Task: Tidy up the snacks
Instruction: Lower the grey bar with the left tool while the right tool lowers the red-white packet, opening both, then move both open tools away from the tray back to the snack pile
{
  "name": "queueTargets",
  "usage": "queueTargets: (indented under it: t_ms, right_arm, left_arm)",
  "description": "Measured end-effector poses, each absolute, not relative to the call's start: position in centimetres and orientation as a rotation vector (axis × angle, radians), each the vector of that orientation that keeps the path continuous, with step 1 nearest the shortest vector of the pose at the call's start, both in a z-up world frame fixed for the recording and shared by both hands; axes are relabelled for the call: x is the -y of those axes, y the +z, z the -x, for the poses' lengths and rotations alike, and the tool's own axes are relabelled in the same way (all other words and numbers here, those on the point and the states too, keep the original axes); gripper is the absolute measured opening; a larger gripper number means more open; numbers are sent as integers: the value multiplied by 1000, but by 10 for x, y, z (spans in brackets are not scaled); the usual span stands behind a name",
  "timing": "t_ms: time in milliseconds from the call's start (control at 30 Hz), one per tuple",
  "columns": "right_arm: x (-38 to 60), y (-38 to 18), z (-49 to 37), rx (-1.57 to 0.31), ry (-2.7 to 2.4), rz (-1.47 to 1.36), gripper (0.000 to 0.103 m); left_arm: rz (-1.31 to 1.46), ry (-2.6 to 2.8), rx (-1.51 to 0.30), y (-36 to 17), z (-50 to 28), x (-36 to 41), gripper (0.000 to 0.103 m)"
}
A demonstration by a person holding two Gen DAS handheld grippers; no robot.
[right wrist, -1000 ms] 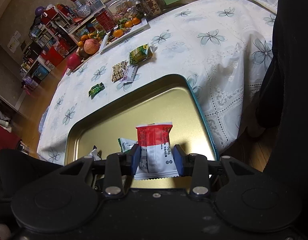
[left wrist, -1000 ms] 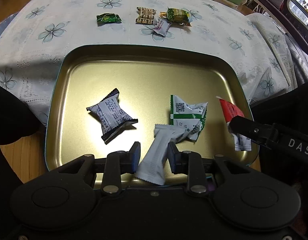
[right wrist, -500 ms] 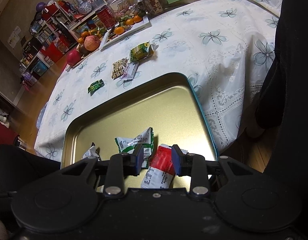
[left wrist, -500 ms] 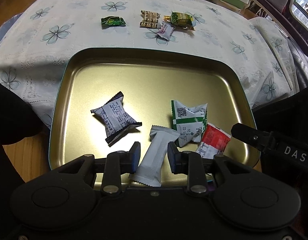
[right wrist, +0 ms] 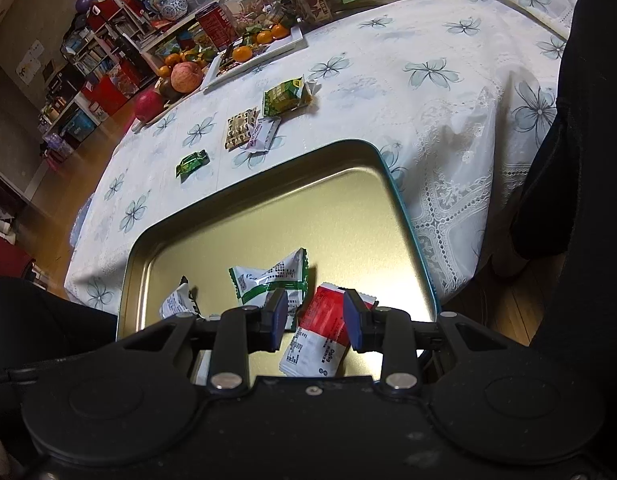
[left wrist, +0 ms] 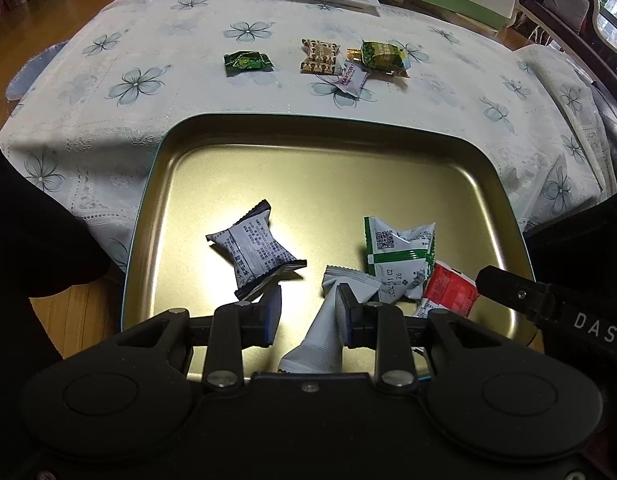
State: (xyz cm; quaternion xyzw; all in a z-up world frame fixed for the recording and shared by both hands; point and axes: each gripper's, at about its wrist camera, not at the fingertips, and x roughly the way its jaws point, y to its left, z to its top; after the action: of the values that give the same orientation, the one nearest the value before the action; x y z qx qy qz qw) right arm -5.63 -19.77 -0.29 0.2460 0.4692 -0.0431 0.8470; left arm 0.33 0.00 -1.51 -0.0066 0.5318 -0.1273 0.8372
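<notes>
Jaws of our left gripper [left wrist: 308, 312] and right gripper [right wrist: 315, 316] gaped, gripping nothing, since white stick [left wrist: 328, 332] and red packet [right wrist: 324, 340] lay in the tray [left wrist: 328, 136] at 6 o'clock.

Four wrapped snacks [left wrist: 255, 250] in gold tray [left wrist: 316, 168]

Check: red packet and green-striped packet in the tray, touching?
Touching. In the left wrist view the red packet lies tucked against and partly under the green-striped packet, with no tray showing between them.
</notes>
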Motion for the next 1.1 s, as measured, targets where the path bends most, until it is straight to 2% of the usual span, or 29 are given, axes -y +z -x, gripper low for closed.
queueTargets:
  t_ms: [233,533,667,733,833,1100]
  right_arm:
    - [189,-1,55,-1000,-77,-448,36]
    - [175,1,54,-1013,-58,-348,58]
    - [166,6,54,-1009,-95,-265,76]
    - [162,10,55,-992,-99,-229,76]
    - [158,13,55,-981,-112,-192,83]
    - [164,15,53,-979,-236,-152,86]
  left_arm:
    - [11,-234,-1087,-11,-2,-2,37]
    - [12,-214,-1050,-7,-1,-4,38]
    - [10,-195,-1029,-5,0,-4,39]
    - [10,-184,-1015,-4,0,-5,41]
    - [10,-162,-984,-2,1,-5,43]
    - [-8,-79,-924,1,2,-5,44]
